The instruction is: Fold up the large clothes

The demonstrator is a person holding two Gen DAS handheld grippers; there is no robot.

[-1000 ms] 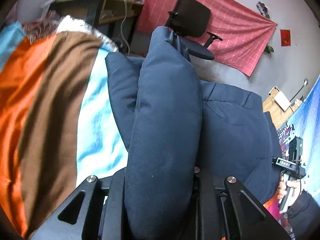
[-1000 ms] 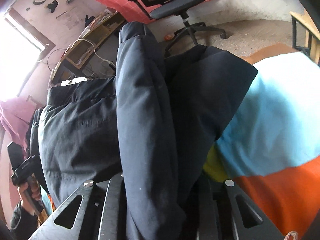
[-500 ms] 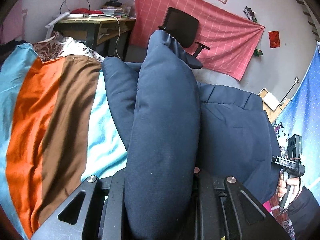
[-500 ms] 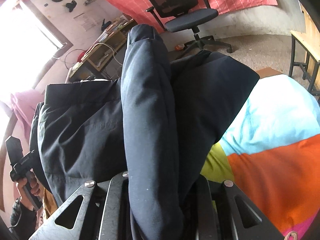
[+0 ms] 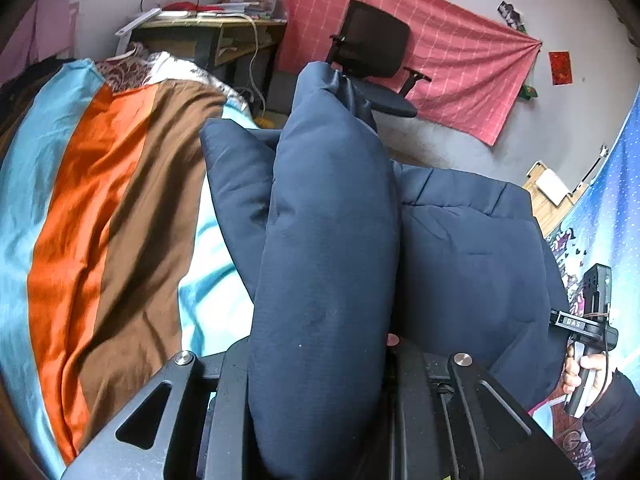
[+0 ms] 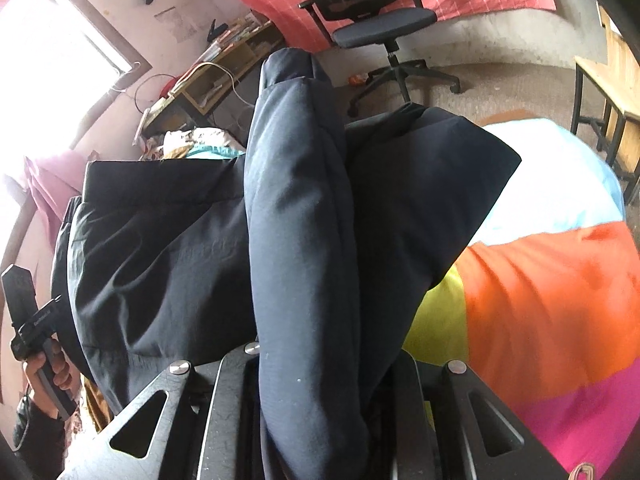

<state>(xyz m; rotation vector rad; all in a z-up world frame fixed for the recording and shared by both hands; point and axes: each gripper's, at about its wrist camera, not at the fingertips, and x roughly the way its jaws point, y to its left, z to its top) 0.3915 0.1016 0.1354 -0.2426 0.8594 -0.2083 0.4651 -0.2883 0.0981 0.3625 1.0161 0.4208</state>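
A large navy padded jacket [image 5: 472,248] hangs over a striped bedspread [image 5: 100,208], held up along one edge. My left gripper [image 5: 320,364] is shut on a thick fold of it, and the fabric bulges up between the fingers and hides the tips. My right gripper [image 6: 316,360] is shut on another fold of the same jacket [image 6: 160,260]. Each view shows the other gripper at the far side of the jacket, held in a hand: the right one [image 5: 592,320] and the left one [image 6: 32,320].
A black office chair [image 6: 380,20] stands on the floor beyond the bed, before a pink cloth [image 5: 440,48] on the wall. A cluttered wooden desk [image 5: 208,28] stands by the bed's head. Wooden furniture with black legs [image 6: 612,92] is at the right.
Both grippers have risen and pulled back with the jacket in them. The bedspread lies farther below, and more of the room shows above.
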